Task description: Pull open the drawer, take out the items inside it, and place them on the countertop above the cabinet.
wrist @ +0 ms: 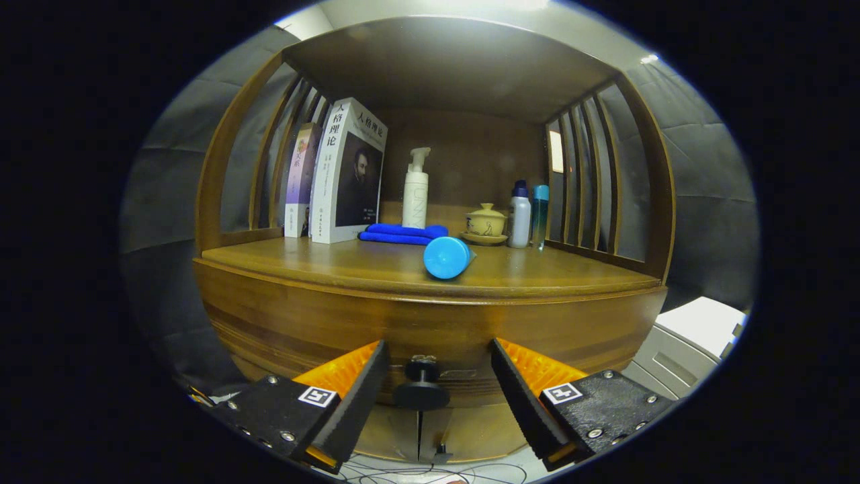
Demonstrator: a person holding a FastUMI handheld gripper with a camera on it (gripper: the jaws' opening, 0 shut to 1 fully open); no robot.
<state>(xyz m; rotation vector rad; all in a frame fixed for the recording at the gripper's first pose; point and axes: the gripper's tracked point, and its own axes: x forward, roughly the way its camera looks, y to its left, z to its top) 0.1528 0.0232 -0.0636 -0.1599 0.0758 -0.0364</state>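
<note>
Two books (336,175) with Chinese titles on countertop (376,265), gripper (438,363) spread around drawer knob (421,390)

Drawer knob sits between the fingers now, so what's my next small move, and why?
Probably close the gripper on the drawer knob, then pull back. The fingers stand open on either side of the knob with gaps on both sides, and the drawer front looks shut, flush under the countertop, so nothing inside can be reached yet.
</note>
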